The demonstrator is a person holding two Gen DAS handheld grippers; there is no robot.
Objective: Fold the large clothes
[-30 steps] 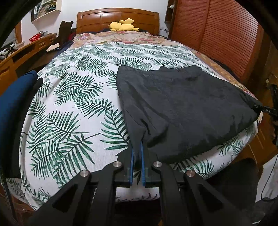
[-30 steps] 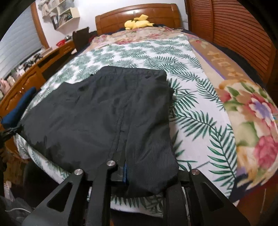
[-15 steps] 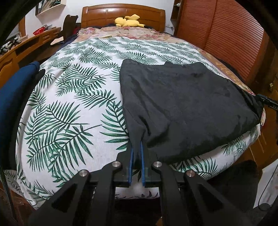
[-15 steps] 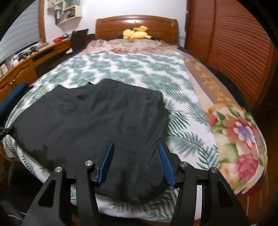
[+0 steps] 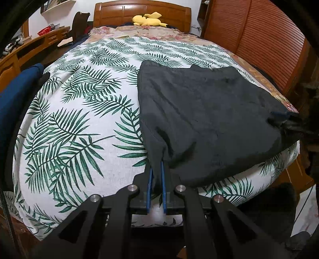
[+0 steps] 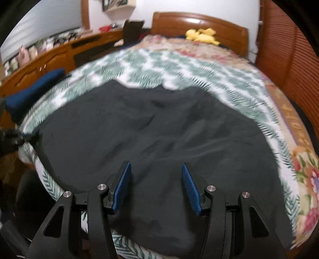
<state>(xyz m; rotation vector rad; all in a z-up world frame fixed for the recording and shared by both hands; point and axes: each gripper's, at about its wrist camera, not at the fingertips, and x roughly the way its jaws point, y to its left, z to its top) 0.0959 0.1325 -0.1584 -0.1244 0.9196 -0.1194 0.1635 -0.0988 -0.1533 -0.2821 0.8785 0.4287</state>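
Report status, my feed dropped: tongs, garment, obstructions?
Left tongs shut on black garment corner. Right tongs open above it, holding nothing. Nothing blocking on bedspread.

You face a bed under a white palm-leaf sheet, its glossy wooden headboard against a white wall. A slatted reddish-brown wardrobe stands right, a long wooden desk left.

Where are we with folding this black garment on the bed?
Done: the black garment lies doubled into a flat block on the leaf-print sheet. In hand: the left tool pinches its near corner; the right tool stands open above the cloth, gripping nothing. Left: probably another fold, since the block is wide.
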